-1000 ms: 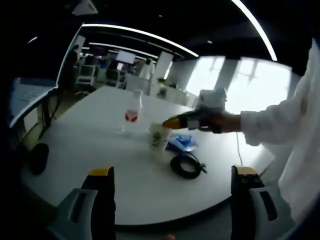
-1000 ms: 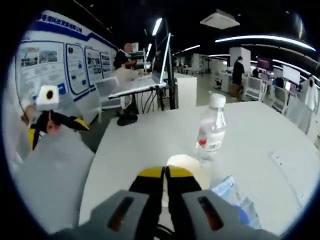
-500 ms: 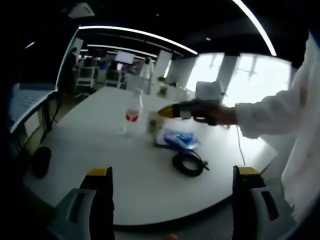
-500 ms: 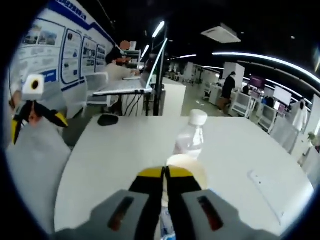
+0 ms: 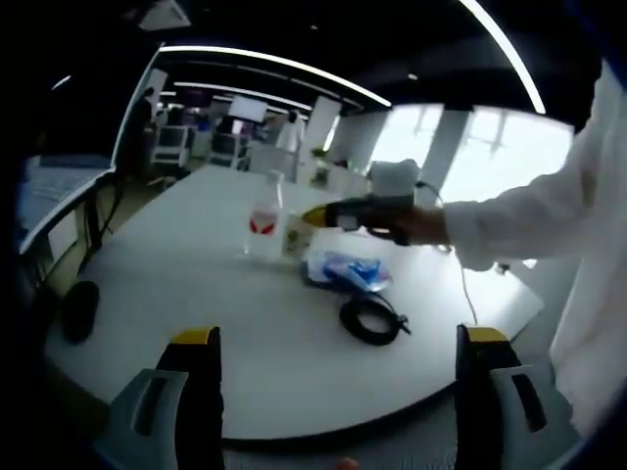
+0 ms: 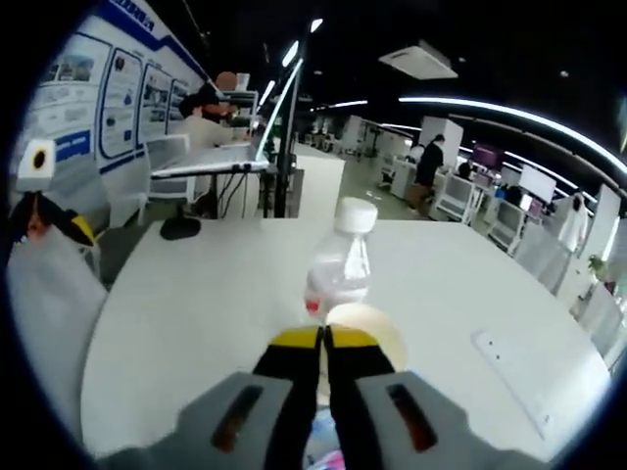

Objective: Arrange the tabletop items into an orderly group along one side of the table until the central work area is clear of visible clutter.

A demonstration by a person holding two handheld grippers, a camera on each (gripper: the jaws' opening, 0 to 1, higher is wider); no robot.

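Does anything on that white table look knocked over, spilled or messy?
Nothing is spilled. The water bottle stands upright, and the paper cup sits pinched in the right gripper beside it. The only untidy spot is the crumpled blue bag next to a loose black cable coil.

White table (image 5: 196, 323); clear bottle (image 5: 265, 220) with red label and white cap; cream cup (image 6: 367, 328). Blue packet (image 5: 348, 271); black coiled cable (image 5: 370, 320). Yellow-tipped grey grippers; white sleeve (image 5: 519, 220).

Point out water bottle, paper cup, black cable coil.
water bottle (image 6: 340, 269): right gripper view, clear body.
paper cup (image 6: 375, 333): right gripper view, rim.
black cable coil (image 5: 369, 320): left gripper view, loop.
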